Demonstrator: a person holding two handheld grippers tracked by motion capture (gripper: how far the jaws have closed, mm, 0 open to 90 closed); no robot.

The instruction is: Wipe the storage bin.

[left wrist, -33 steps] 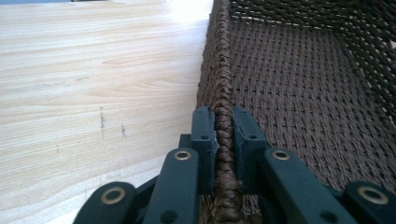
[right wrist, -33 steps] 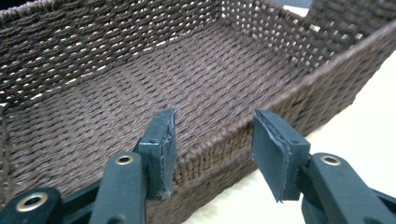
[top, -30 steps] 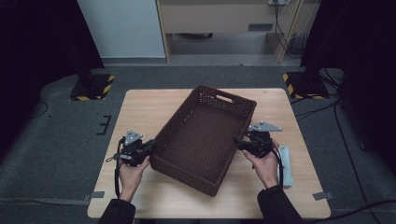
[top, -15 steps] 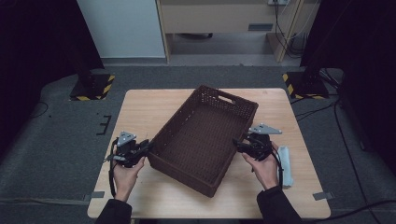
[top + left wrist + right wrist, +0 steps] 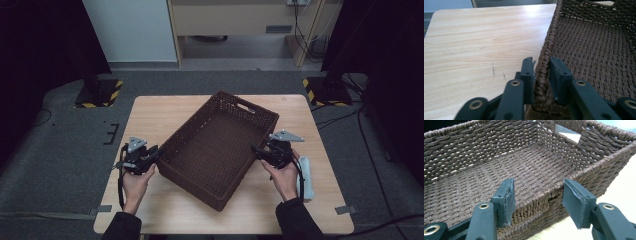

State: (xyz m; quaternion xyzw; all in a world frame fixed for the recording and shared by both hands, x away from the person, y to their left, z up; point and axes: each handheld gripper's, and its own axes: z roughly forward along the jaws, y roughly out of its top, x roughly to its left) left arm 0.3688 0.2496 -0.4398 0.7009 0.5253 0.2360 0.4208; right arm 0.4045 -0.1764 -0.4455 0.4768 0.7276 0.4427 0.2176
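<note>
A dark brown woven basket (image 5: pixel 215 150) lies slantwise on the wooden table (image 5: pixel 165 115), empty, with a handle cut-out in its far end wall. My left gripper (image 5: pixel 156 154) is at its near left corner. In the left gripper view the rim (image 5: pixel 546 50) runs between my left gripper's (image 5: pixel 541 72) jaws, which have just been opening; a small gap shows beside the right pad. My right gripper (image 5: pixel 256 151) is at the basket's right long side. There, my right gripper's (image 5: pixel 539 195) jaws have just been opening and stand wide astride the wall (image 5: pixel 544 202), not pressing it.
A pale, flat oblong object (image 5: pixel 306 177) lies near the table's right edge, beside the right hand. Two yellow-and-black striped stand bases (image 5: pixel 97 92) (image 5: pixel 327 90) sit on the floor beyond the table's far corners. Bare tabletop (image 5: pixel 474 45) stretches left of the basket.
The left hand has shifted slightly to the left at the basket's corner. The basket and the right gripper sit about where they were.
</note>
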